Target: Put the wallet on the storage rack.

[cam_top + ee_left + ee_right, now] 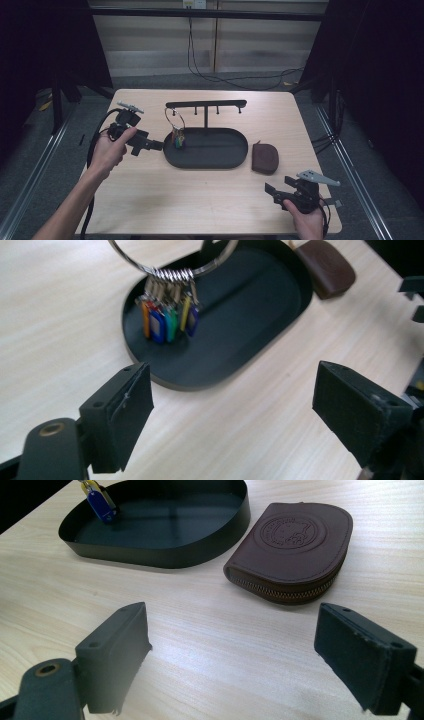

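The key ring [174,119] is hanging from the leftmost peg of the black rack [206,104], its bunch of coloured tags [167,320] dangling just over the left end of the oval black tray [235,157] that forms the rack's base. In the left gripper view the ring and tags are sitting ahead of the jaws and above them, a little left of centre, with the tags pointing straight down, so their long axis is running upright. The left gripper [152,145] is hovering just beside the tray's left rim, its jaws standing wide apart with nothing between them. It is much the nearer of the two to the keys.

The tray itself is lying bare on its floor apart from the tags hanging over one end. A brown zipped coin pouch [292,547] is resting flat on the worktop [200,200] just beside the tray's right end, touching nothing that I can make out. The right gripper [272,192] is waiting near the worktop's front right corner, well apart from the keys, jaws likewise spread and empty, aimed toward the pouch.
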